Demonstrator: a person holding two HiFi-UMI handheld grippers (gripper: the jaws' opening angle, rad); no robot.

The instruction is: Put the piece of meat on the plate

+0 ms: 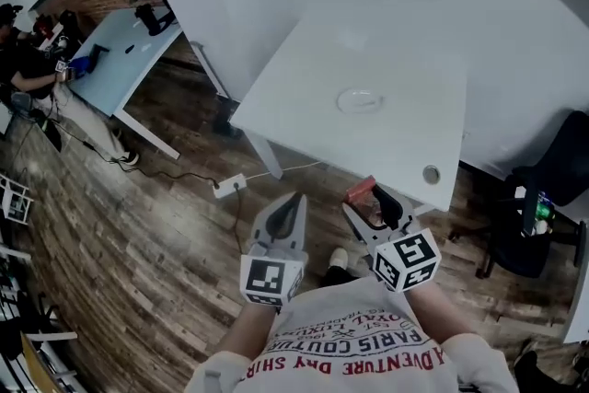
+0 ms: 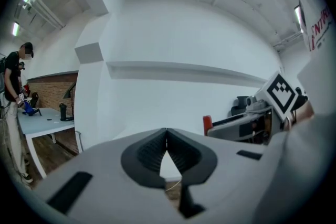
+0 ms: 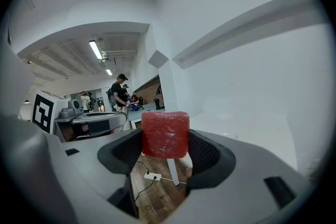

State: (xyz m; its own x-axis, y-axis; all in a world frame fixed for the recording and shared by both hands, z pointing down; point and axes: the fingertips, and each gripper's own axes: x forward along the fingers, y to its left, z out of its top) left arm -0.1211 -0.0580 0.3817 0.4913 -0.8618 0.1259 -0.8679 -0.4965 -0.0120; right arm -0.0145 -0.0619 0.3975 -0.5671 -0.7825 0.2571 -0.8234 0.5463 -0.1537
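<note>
Meat (image 3: 165, 135) is held in the right gripper (image 1: 367, 198); the left gripper (image 2: 167, 134) is pressed closed. What may be the plate (image 1: 360, 101) is seen only in the head view

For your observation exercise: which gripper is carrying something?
The right gripper, clamped on the red piece of meat; the left gripper is shut and empty.

The red, square-cut piece of meat (image 3: 165, 134) stands pinched in my right claw (image 1: 365, 201). The round white plate (image 1: 359, 101) lies flat on the white surface (image 1: 414, 51).
</note>
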